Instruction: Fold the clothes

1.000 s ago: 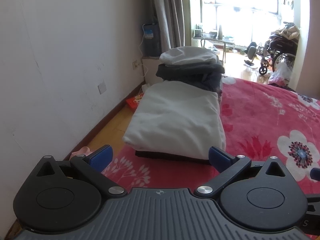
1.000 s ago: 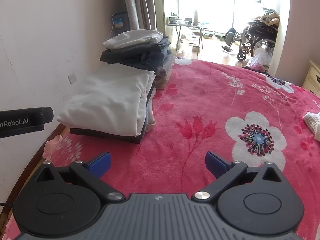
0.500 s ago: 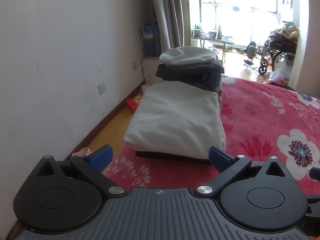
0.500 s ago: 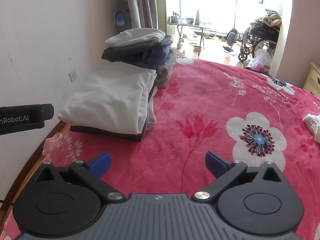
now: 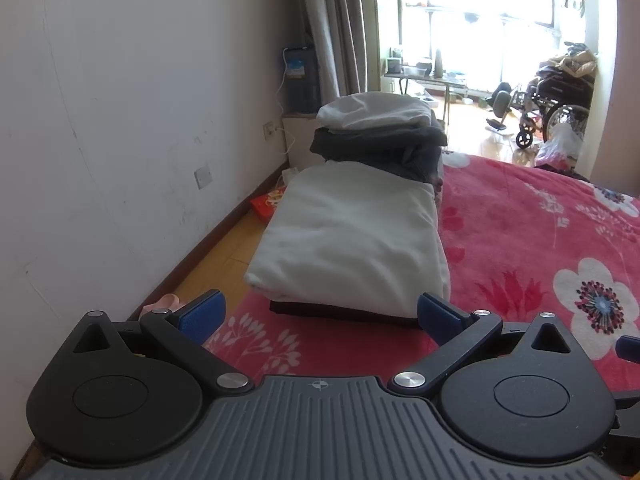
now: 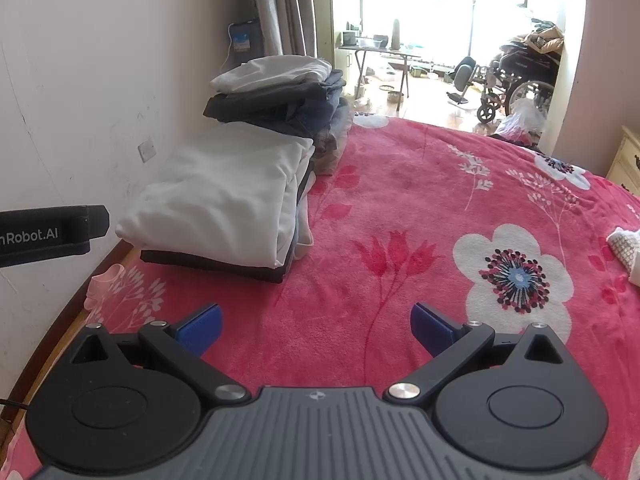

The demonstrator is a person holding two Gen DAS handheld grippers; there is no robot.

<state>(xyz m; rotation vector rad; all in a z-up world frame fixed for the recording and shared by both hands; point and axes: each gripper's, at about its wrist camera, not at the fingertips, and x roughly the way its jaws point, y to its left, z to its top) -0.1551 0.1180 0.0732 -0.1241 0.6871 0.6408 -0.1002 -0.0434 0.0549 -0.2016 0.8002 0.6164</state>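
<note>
Bedroom; "nRobot.AI" on left gripper (image 6: 48, 236)

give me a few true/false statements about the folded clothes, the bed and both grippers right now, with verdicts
1. Both the left gripper and the right gripper are open and hold nothing. True.
2. The folded white garment lies on the floor. False: it tops a low stack on the red floral blanket.
3. A taller clothes pile sits behind that stack. True.
4. The taller pile is entirely white. False: white on top, dark garments beneath.
5. A wheelchair stands in the bright room beyond the bed. True.
</note>
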